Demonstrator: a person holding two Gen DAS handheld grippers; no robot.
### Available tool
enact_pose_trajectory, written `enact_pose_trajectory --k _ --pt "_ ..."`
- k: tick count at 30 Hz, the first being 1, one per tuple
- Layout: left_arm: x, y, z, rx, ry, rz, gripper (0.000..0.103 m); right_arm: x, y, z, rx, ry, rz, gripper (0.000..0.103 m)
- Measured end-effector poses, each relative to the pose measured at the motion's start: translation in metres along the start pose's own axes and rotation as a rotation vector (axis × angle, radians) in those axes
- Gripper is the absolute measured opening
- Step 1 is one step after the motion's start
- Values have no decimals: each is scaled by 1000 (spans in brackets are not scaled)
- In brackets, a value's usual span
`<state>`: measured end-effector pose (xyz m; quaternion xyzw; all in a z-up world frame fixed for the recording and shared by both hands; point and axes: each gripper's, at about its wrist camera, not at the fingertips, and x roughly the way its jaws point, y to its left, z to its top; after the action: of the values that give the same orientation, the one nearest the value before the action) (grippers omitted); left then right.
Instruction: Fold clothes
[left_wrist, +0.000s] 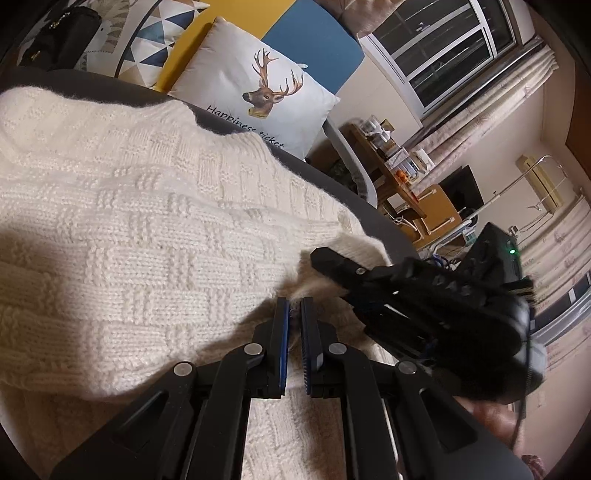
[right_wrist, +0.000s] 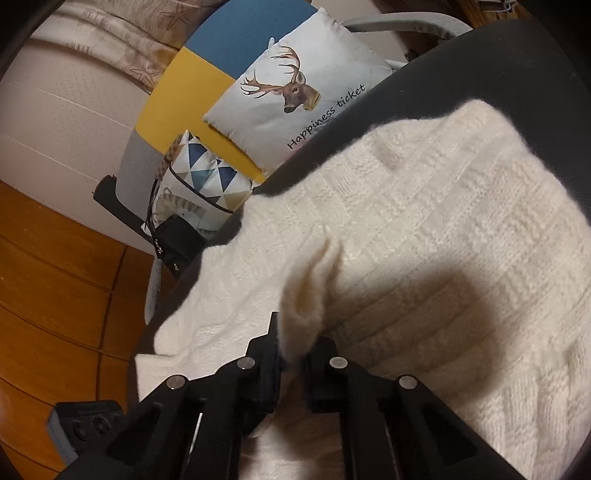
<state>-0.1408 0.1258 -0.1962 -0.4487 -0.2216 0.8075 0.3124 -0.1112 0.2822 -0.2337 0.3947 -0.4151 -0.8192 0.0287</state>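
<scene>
You have one cream knit sweater (left_wrist: 155, 221) spread on the dark bench (right_wrist: 517, 74). Your left claw (left_wrist: 294, 306) and right claw (right_wrist: 295, 347) each pinch its fabric; two cushions sit behind.

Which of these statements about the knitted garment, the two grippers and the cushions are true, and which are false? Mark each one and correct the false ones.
1. The cream knitted sweater lies on a dark grey surface. True.
2. The right gripper stands wide open above the cloth. False: its jaws pinch a raised fold of the sweater.
3. The left gripper is closed on a bit of the sweater. True.
4. The deer cushion is printed with a cat. False: it shows an antlered deer head and the words "Happiness ticket".
5. The triangle-patterned cushion lies on top of the sweater. False: it sits beyond the surface's edge.
</scene>
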Motion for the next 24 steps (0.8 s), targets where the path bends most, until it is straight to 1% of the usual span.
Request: enact_pose_trajectory --k 1,4,6,8,11,14,15,17,19,21,24 --pt "-2 0 -1 1 10 -2 8 2 -2 -1 0 -1 -2 8" --pt "-14 -1 -6 11 18 -20 14 6 -17 -4 52 -3 38 4" --pt "-26 -1 -14 19 21 -35 21 5 -18 -6 19 -11 42 4" --pt "-46 1 -23 57 10 -35 22 5 -18 -8 -15 -18 46 4" --pt "-77 16 -30 102 -31 50 23 5 -17 -9 -43 -23 49 4" --pt "-97 40 -25 92 -44 164 23 6 -17 -8 -28 -22 52 4" --pt "-103 49 -23 70 -48 185 23 5 -17 -8 -13 -22 52 4" --pt "-115 69 -20 7 -64 213 23 3 -12 -6 -12 -17 51 7" --pt "-118 83 -15 -45 -72 217 23 -1 -8 -3 -13 -18 52 7" --pt "-120 94 -9 -88 -80 225 23 -5 -7 1 24 -28 89 7" --pt "-114 93 4 -74 -88 267 23 -12 -4 8 58 -47 123 7"
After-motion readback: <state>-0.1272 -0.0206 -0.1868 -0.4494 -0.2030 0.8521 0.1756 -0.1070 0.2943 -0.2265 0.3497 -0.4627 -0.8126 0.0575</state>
